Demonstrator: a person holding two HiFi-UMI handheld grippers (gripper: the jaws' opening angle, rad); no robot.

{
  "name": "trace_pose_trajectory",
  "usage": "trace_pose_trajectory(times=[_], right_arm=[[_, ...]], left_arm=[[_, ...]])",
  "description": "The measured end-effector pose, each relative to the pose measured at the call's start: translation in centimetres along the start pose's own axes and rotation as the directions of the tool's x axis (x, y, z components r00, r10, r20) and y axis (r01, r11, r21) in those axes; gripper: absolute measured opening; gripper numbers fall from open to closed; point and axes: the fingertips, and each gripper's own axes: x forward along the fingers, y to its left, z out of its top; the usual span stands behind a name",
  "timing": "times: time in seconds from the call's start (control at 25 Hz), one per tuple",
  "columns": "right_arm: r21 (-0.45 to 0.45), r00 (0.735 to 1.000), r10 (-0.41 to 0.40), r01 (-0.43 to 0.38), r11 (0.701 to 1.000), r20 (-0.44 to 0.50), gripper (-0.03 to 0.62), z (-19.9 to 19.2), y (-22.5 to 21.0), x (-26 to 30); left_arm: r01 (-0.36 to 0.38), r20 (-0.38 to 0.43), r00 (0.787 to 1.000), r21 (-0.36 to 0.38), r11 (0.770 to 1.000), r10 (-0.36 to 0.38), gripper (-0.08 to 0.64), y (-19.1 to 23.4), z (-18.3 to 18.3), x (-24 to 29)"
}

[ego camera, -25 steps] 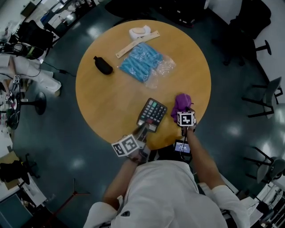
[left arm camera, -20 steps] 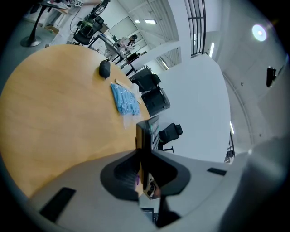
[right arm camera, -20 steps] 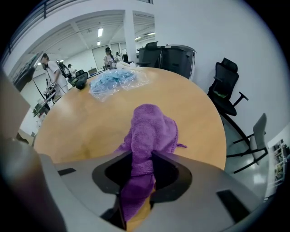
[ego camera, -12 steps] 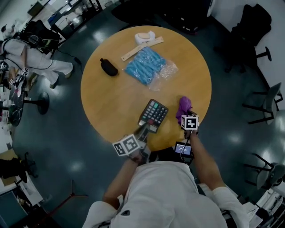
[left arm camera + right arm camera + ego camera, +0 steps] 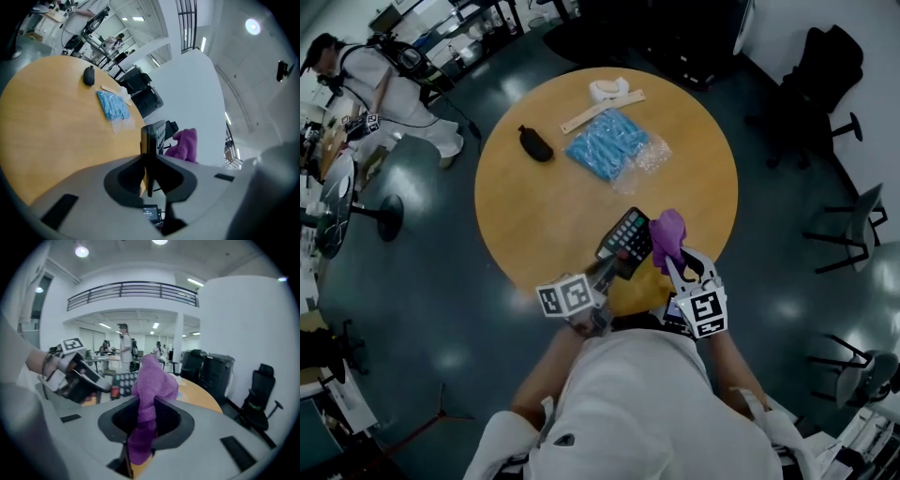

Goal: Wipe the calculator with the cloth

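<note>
1. Grips the calculator (image 5: 628, 242) by its near end with the left tool (image 5: 607, 272). Jaws narrow, pressed against the 2 faces of the casing, which appears edge-on in the left gripper view.
2. Holds the calculator tilted, keys facing up, over the near edge of the round wooden table (image 5: 534, 211).
3. Pinches the purple cloth (image 5: 667, 236) in the right tool (image 5: 673, 269). Jaws closing, with the fabric bunched between the pads, 1 tuft standing above them and a tail hanging below.
4. Carries the cloth raised off the table, just beside the calculator's right side. Cannot tell whether the 2 touch.
5. In the right gripper view, looks past the cloth to the calculator's key face, with the left tool and its marker cube at the left.
6. Further back on the table, well apart from both tools: a black pouch (image 5: 534, 143) to the left and a blue packet in clear plastic (image 5: 605, 143) near the middle. Behind them, a pale wooden strip (image 5: 602, 110) and a white item (image 5: 607, 89) at the far rim.
7. On the dark floor beyond the table, at the head view's upper left: a person in white (image 5: 380, 75) beside cluttered desks.
</note>
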Motion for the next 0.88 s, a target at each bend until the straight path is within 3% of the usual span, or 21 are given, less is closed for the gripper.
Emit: trace_pose_trajectory(times=[0.16, 0.32, 0.48, 0.64, 0.88], right_arm=[[-0.175, 0.985, 0.157, -0.143, 0.974, 0.067, 0.084, 4.5, 6.0, -0.4], [-0.333, 0.97, 0.241, -0.226, 0.915, 0.006, 0.084, 4.3, 9.0, 0.0], [-0.393, 0.955, 0.287, -0.292, 0.872, -0.073, 0.083, 3.6, 10.1, 0.3], [-0.38, 0.957, 0.262, -0.29, 0.878, -0.126, 0.083, 2.7, 9.4, 0.9], [-0.358, 0.971, 0.193, -0.232, 0.904, -0.142, 0.084, 1.7, 8.3, 0.9]], left_arm=[[0.025, -0.051, 0.998, 0.067, 0.997, -0.021, 0.06, -1.3, -0.7, 0.1], [0.045, -0.096, 0.995, 0.127, 0.991, -0.033, 0.06, -2.4, -1.7, 0.1], [0.043, -0.131, 0.991, 0.217, 0.975, -0.014, 0.057, -3.3, -2.4, 0.1], [0.045, -0.136, 0.991, 0.273, 0.961, -0.008, 0.057, -3.5, -2.5, -0.6], [0.078, -0.126, 0.991, 0.196, 0.977, -0.054, 0.057, -3.8, -3.4, -1.1]])
